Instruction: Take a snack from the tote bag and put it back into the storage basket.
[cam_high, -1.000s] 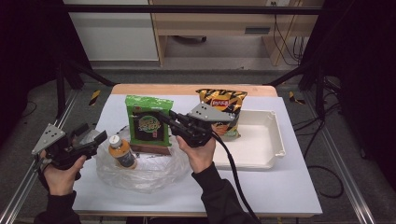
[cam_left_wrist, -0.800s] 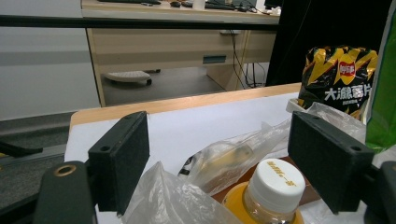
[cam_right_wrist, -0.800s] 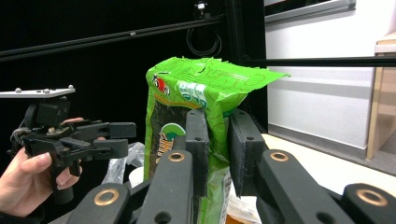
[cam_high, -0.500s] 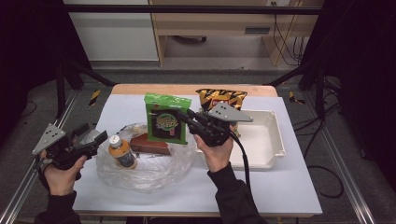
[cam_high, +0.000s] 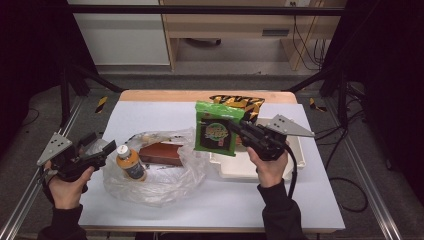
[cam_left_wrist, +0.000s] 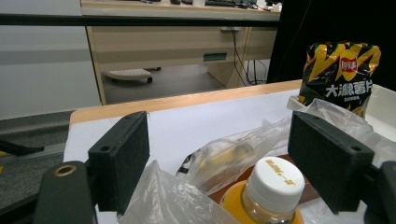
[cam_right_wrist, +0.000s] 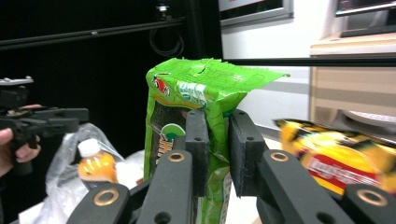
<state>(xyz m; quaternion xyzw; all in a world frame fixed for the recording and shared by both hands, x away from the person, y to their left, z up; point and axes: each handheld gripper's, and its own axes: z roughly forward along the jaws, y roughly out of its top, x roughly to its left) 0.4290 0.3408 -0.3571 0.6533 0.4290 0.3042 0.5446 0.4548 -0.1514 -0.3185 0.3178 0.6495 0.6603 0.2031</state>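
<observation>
I am holding the flat green foil snack packet upright in my right gripper, its fingers pinching one side edge of the packet so that the printed face is hanging free and nothing inside is getting crushed. In the right gripper view the fingers are sitting narrow, with only the thin foil between them. The packet is hanging in the air above the table, between the crumpled clear plastic bag and the shallow white plastic tray. I judge I am carrying it out of the bag and toward that tray, where the black and yellow crisp bag is standing against the far rim.

My left gripper is resting low at the bag's left edge with its fingers spread wide and gripping nothing. In the left gripper view the white cap of the small orange juice bottle is sitting between them, close but not touched. I am keeping that hand there, I think, to be ready for the bottle and to steady the loose plastic. The bottle is standing upright inside the bag, and a brown rectangular packet is lying flat just beside it, also under the plastic.
</observation>
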